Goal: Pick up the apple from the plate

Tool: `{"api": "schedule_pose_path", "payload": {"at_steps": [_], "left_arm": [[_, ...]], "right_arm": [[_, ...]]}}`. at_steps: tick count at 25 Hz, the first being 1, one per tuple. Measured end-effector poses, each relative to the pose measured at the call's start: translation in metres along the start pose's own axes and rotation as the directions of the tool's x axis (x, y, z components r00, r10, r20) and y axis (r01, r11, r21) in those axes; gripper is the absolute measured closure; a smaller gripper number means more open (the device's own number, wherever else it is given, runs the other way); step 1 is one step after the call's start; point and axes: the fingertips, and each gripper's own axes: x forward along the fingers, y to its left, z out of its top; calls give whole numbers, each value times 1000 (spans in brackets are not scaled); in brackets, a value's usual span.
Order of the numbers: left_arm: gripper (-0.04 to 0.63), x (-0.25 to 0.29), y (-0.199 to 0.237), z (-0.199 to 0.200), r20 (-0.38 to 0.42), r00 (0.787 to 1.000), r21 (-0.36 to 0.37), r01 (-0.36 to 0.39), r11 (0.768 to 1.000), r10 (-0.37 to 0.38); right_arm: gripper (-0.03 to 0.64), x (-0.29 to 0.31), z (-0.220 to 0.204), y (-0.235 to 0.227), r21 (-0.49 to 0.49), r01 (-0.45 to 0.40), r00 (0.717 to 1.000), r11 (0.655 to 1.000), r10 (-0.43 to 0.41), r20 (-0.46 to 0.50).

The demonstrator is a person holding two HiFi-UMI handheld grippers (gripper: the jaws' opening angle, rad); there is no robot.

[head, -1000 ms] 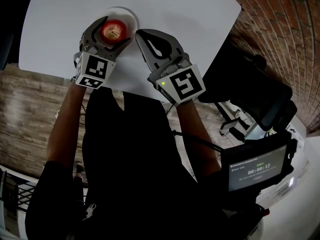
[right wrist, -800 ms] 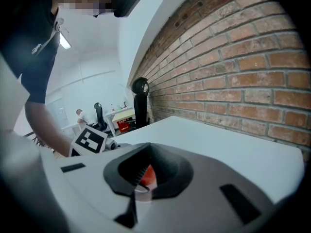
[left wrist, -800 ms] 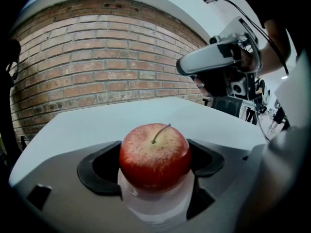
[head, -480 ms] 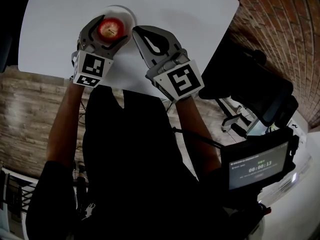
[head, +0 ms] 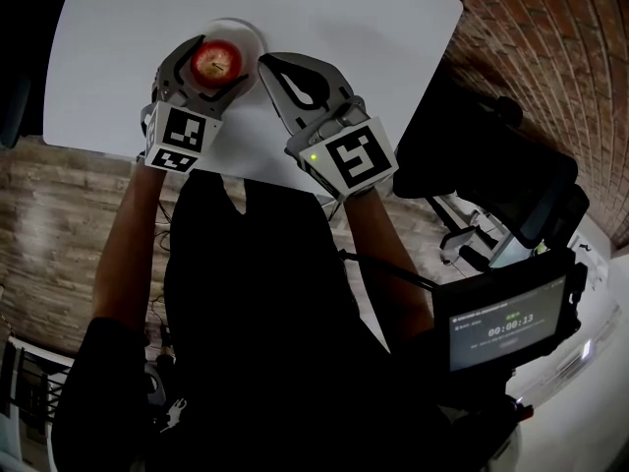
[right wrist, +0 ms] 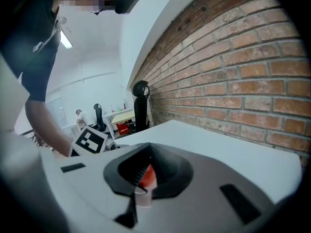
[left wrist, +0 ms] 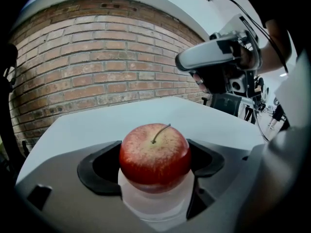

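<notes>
A red apple (head: 218,60) with a short stem is over the small white plate (head: 248,29) near the front of the white table (head: 354,18). My left gripper (head: 216,62) has one jaw on each side of it, and in the left gripper view the black pads (left wrist: 99,166) lie against the sides of the apple (left wrist: 154,157), with the plate (left wrist: 155,205) just beneath. My right gripper (head: 267,64) hovers beside it on the right with its jaws together and nothing held. Through its narrow slit the right gripper (right wrist: 141,178) sees a sliver of the apple (right wrist: 148,176).
The table's front edge (head: 256,180) runs just below both grippers. A brick wall (head: 550,57) stands at the right, with a dark chair (head: 501,175) before it. A small screen (head: 506,327) hangs at lower right. The person's dark torso fills the lower picture.
</notes>
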Motion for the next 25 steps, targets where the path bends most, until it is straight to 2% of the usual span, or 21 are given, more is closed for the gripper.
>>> {"api": "schedule_pose_path", "payload": {"at_steps": [5, 12, 25], "left_arm": [[179, -21, 2, 16, 1, 1000, 5, -1, 1000, 1], [179, -25, -2, 30, 19, 1000, 13, 6, 1000, -6], [179, -50, 0, 62, 56, 998, 46, 13, 999, -15]], "right_arm": [[614, -5, 21, 12, -11, -4, 1000, 1000, 4, 23], [614, -9, 29, 11, -30, 3, 999, 1000, -2, 42], [614, -29, 49, 12, -11, 76, 994, 997, -75, 78]]}}
